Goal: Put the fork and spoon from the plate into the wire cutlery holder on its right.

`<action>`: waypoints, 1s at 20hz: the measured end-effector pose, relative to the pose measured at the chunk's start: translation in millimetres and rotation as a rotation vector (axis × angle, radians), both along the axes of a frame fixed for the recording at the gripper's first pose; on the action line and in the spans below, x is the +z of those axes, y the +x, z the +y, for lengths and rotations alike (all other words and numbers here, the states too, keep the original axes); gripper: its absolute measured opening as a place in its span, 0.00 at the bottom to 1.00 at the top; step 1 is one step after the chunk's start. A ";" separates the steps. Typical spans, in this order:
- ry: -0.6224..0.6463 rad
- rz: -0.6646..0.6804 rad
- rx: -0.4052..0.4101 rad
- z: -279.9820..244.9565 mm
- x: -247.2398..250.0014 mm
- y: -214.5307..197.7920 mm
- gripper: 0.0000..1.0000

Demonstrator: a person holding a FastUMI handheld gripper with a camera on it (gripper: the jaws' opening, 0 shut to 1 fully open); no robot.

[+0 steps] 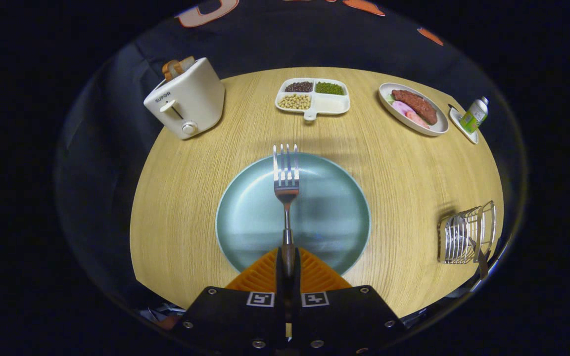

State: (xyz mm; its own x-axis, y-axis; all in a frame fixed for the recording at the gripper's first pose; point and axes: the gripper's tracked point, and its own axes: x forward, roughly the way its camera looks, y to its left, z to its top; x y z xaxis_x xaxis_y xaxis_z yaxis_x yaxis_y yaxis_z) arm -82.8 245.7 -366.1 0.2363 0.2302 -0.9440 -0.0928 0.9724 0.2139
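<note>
With the tool (287, 262) clamped on the fork (286, 185) by its handle, we have the tines pointing straight ahead above the plate (334, 217), which looks bare of any spoon. We judge the fork's carry is the step in hand; next we must swing right to the wire cutlery holder (465, 232) on the worktop (403, 168) and lower the fork in

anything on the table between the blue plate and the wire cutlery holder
Nothing: in the gripper view, bare wooden table separates the round blue plate from the wire cutlery holder.
</note>
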 end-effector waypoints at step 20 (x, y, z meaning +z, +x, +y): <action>-0.043 -0.134 -0.206 -240.8 76.2 -9.4 0.05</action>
State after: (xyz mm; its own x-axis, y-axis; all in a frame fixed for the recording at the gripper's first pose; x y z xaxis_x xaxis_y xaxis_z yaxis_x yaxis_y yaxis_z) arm -92.2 4.9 -290.0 0.3982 0.1246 -0.9088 0.0833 0.9817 0.1711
